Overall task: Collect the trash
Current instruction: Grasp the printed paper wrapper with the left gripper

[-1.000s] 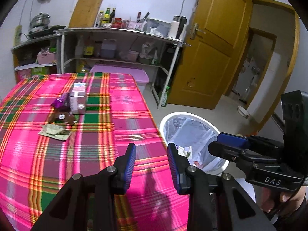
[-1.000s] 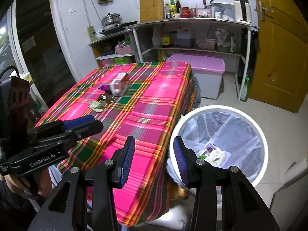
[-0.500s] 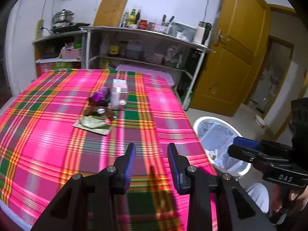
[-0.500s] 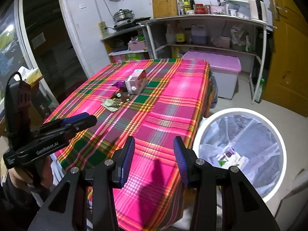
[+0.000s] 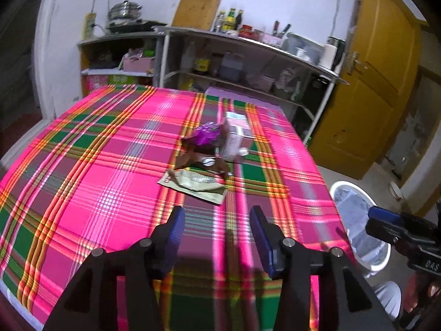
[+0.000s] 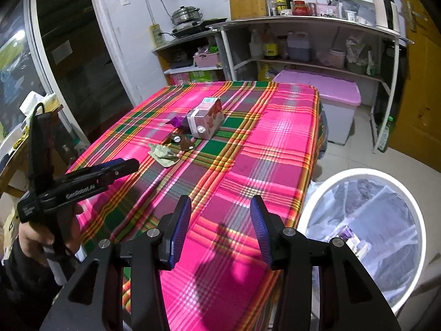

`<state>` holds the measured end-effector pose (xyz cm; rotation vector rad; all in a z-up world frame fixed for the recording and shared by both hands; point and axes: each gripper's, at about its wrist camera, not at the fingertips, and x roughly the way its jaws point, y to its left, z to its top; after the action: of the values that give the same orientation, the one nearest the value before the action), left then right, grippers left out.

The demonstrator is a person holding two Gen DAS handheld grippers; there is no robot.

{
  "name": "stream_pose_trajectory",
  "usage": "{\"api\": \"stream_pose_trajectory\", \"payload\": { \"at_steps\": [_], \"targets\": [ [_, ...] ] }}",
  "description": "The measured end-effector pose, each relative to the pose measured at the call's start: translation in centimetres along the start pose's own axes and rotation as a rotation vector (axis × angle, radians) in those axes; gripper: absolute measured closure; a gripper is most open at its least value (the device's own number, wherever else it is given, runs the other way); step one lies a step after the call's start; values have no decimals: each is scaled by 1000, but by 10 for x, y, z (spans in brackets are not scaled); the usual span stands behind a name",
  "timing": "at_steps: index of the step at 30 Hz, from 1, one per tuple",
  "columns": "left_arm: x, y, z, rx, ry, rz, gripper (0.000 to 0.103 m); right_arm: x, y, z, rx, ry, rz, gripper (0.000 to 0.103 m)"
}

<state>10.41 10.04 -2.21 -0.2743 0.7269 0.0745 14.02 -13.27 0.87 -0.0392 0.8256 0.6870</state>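
So we're parked at the near edge of the table (image 5: 82, 171) with the plaid cloth, and everything hangs off the little trash pile sitting mid-table. The left gripper (image 5: 216, 233) has its jaws opening right now, nothing between them, and the pile lies straight ahead of its fingers, so we reckon this is the hand that goes in first. Nearest piece is the pale green wrapper (image 5: 194, 183), flat and crumpled, long axis running roughly crosswise to the fingers. Just behind it is a dark brown wrapper (image 5: 205, 162) with a small round white bit on it, then a purple wrapper (image 5: 206, 135), and to the right of that the pink-and-white carton (image 5: 235, 138) lying on its side. From the right gripper (image 6: 220, 224) the pile sits ahead and off to the left, farther away; its jaws are opening a touch too, also empty. The white bin (image 6: 358, 171) with a clear liner stands on the floor right of the table, some trash already inside.
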Motion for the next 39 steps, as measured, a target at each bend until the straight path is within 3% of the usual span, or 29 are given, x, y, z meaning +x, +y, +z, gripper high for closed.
{"api": "stream_pose_trajectory", "payload": {
  "at_steps": [11, 17, 25, 27, 39],
  "targets": [
    [51, 15, 19, -143, 72, -3, 48, 22, -8, 7, 9, 31, 6, 57],
    [76, 15, 32, -185, 86, 47, 46, 26, -10, 11, 12, 34, 7, 57],
    [87, 11, 32, -114, 82, 156, 50, 32, -12, 18, 8, 44, 4, 57],
    [84, 13, 31, -116, 82, 136, 56, 34, -10, 20, 3, 48, 3, 57],
    [61, 31, 19, -104, 73, 60, 63, 63, 17, 40, -73, 76, 28, 57]
  ]
}}
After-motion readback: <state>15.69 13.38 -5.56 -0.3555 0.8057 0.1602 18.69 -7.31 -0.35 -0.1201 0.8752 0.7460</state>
